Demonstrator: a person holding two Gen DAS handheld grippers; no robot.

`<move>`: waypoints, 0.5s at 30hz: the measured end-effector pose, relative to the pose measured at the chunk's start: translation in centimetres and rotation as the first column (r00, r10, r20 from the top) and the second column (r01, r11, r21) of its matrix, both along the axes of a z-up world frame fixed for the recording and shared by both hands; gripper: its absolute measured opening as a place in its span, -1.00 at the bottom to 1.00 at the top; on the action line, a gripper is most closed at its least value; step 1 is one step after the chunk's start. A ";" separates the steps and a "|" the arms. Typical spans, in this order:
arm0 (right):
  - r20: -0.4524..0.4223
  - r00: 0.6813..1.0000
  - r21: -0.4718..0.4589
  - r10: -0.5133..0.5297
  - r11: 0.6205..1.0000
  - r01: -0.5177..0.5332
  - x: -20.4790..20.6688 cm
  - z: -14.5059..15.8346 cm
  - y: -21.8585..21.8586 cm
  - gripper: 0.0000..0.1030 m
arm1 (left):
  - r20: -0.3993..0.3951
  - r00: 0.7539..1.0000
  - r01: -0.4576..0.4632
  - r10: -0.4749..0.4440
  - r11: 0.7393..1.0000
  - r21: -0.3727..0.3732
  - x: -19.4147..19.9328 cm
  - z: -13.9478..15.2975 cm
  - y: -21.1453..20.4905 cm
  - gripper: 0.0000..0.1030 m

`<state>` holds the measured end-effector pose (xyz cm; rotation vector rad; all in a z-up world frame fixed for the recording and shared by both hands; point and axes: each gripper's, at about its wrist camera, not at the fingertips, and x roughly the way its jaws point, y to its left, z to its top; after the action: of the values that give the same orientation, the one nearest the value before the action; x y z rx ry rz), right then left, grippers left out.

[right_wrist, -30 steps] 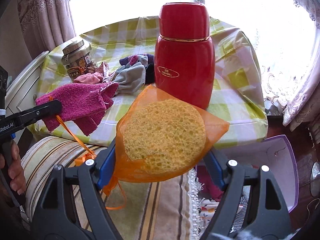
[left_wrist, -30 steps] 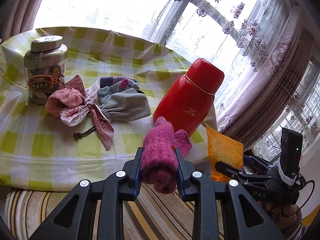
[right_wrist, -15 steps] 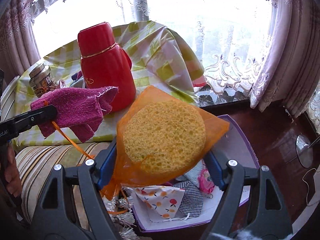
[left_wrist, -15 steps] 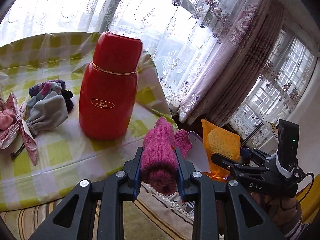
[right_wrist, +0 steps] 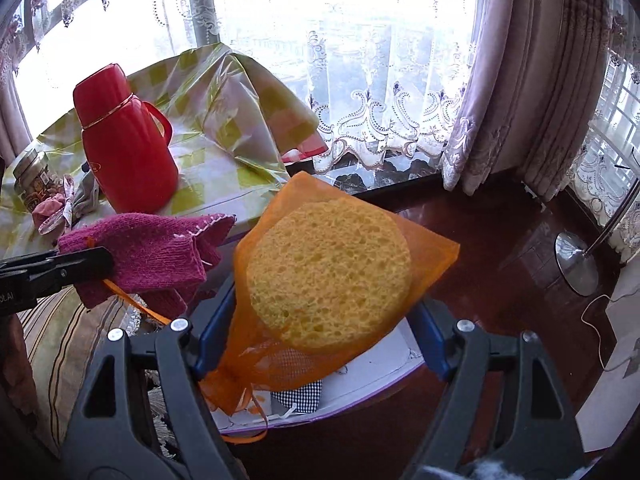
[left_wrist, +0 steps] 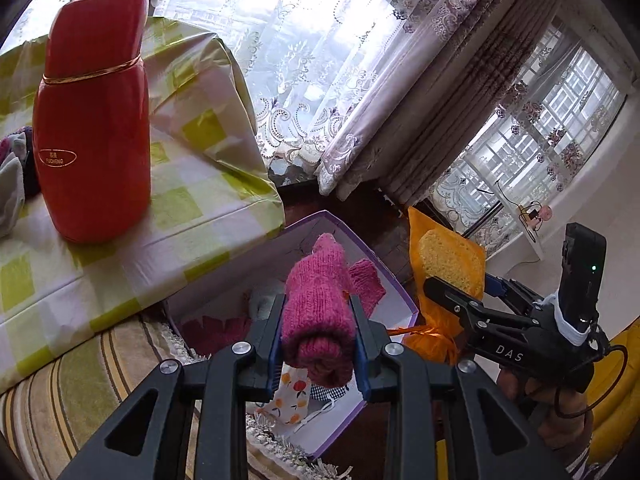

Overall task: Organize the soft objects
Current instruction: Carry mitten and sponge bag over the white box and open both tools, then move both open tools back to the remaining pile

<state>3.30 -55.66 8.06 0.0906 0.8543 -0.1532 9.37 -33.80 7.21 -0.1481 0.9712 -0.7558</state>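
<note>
My left gripper (left_wrist: 318,320) is shut on a magenta knitted glove (left_wrist: 320,312), held over a white box with a purple rim (left_wrist: 400,292) on the dark floor. The glove (right_wrist: 156,252) shows at the left of the right wrist view, clamped in a black finger. My right gripper (right_wrist: 320,320) is shut on a round yellow sponge in an orange mesh bag (right_wrist: 328,276), also above the box (right_wrist: 368,384). The bagged sponge (left_wrist: 448,256) shows in the left wrist view too. Patterned cloths (left_wrist: 288,396) lie in the box.
A red thermos (left_wrist: 96,132) stands on the green-checked table (left_wrist: 192,216) at the left, with grey and pink soft items (right_wrist: 76,200) and a tin jar (right_wrist: 32,180) behind it. A striped cushion (left_wrist: 80,380) lies below the table. Curtains and a floor lamp base (right_wrist: 576,264) stand right.
Both grippers have swung right, off the table and over the box on the floor, each still holding its item. The thermos and table have slid to the left of both views.
</note>
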 end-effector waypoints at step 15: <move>-0.101 0.994 -0.020 -0.043 0.999 0.041 0.9 -3.1 -1.9 0.60 | 0.030 0.998 -0.064 0.062 0.994 0.087 1.9 -1.3 -1.1 0.37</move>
<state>4.23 -57.55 4.92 0.0845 0.9527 -0.2064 11.30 -34.86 5.96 -0.0914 0.9678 -0.6548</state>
